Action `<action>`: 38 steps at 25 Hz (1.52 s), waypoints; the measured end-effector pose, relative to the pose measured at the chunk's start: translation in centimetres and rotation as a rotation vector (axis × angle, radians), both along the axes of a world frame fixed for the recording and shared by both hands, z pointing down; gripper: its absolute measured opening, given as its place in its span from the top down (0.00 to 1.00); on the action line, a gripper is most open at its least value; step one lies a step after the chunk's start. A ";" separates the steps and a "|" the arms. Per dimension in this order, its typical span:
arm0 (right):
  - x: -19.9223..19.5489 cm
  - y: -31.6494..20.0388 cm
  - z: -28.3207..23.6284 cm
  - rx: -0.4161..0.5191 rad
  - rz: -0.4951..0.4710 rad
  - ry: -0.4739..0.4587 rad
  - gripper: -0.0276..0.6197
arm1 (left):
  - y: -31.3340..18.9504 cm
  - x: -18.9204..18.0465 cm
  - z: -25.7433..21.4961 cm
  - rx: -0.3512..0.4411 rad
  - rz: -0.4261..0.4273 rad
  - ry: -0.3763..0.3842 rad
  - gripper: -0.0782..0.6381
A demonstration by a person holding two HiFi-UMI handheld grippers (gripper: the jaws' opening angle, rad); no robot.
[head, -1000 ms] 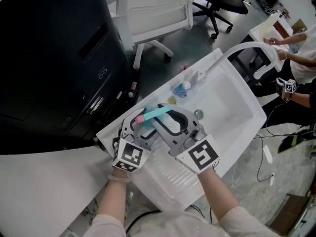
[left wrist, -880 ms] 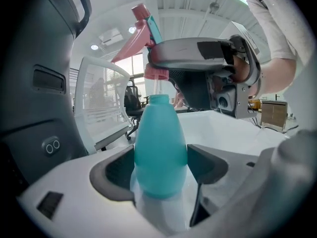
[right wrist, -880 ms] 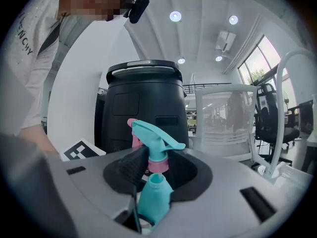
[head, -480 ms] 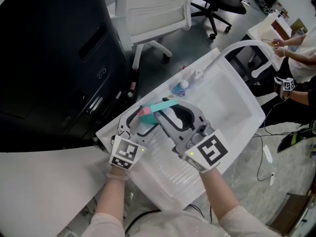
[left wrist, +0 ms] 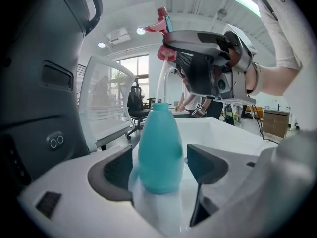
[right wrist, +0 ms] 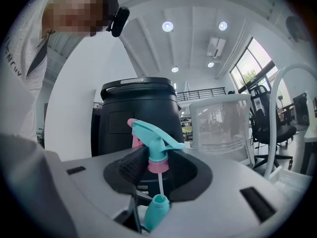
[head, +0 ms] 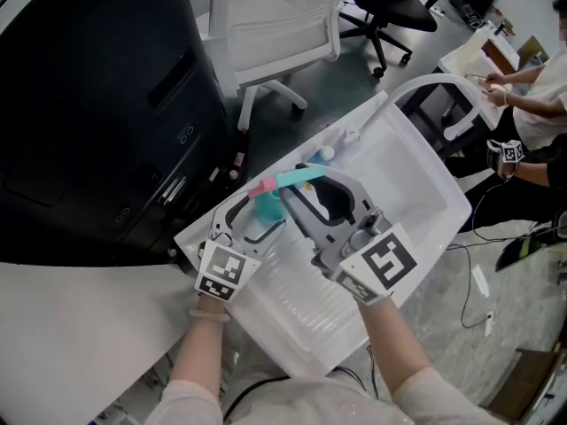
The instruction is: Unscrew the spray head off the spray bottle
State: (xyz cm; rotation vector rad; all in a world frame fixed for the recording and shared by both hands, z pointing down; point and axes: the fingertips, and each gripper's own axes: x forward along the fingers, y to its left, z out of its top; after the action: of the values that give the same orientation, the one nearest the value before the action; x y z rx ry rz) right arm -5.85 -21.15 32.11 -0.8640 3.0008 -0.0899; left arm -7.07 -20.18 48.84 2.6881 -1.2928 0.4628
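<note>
My left gripper [head: 251, 226] [left wrist: 159, 166] is shut on the belly of the teal spray bottle [head: 268, 206] [left wrist: 159, 148], which stands upright between its dark pads. The teal and pink spray head [head: 289, 181] [right wrist: 152, 137] is off the bottle's neck and hangs above it, my right gripper [head: 304, 193] [right wrist: 158, 168] shut on its pink collar [right wrist: 158, 165]. The thin white dip tube [left wrist: 161, 81] [right wrist: 161, 183] still runs from the head down into the open neck [right wrist: 158, 202]. In the left gripper view the spray head [left wrist: 165, 26] shows from below with the right gripper [left wrist: 171, 47].
Both grippers work over a white sink-like basin [head: 416, 180] with a ribbed floor. Small bottles [head: 326, 153] lie at its far rim. A large black cabinet [head: 106, 104] stands to the left and a white chair [head: 275, 16] behind. A person [head: 536, 104] sits at the right.
The right gripper has risen with the spray head, which has moved up and away from the bottle. The left gripper and the bottle have stayed in place.
</note>
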 end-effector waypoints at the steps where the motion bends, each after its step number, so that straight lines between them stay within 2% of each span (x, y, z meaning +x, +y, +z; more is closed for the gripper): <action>1: 0.1 0.1 -0.3 0.000 0.001 -0.008 0.75 | 0.1 0.0 -0.2 -0.002 -0.004 0.006 0.42; 7: 0.7 0.3 -2.8 0.028 -0.003 -0.043 0.75 | 0.8 0.3 -1.2 0.011 -0.026 0.003 0.42; 17: 0.8 1.2 -5.8 0.080 -0.007 -0.045 0.75 | 2.3 -0.7 -3.9 0.060 -0.068 0.017 0.42; 20: 1.1 1.5 -6.3 0.090 -0.005 -0.040 0.75 | 2.8 -1.0 -4.9 0.090 -0.093 0.018 0.56; 24: 1.9 2.1 -6.5 0.082 -0.003 -0.060 0.75 | 3.7 -0.8 -5.3 0.084 -0.111 0.036 0.65; 30: 3.5 3.0 -7.0 0.073 0.001 -0.076 0.75 | 5.2 -1.1 -6.4 0.115 -0.174 0.053 0.86; 38: 6.3 4.8 -6.1 0.059 0.012 -0.037 0.75 | 7.2 -1.8 -7.6 0.130 -0.294 0.059 0.88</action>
State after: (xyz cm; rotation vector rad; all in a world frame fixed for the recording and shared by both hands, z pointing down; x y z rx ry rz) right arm 0.43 -16.33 25.98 -0.8647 2.9473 -0.0165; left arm -8.84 -12.97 41.22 2.5240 -1.7176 0.2713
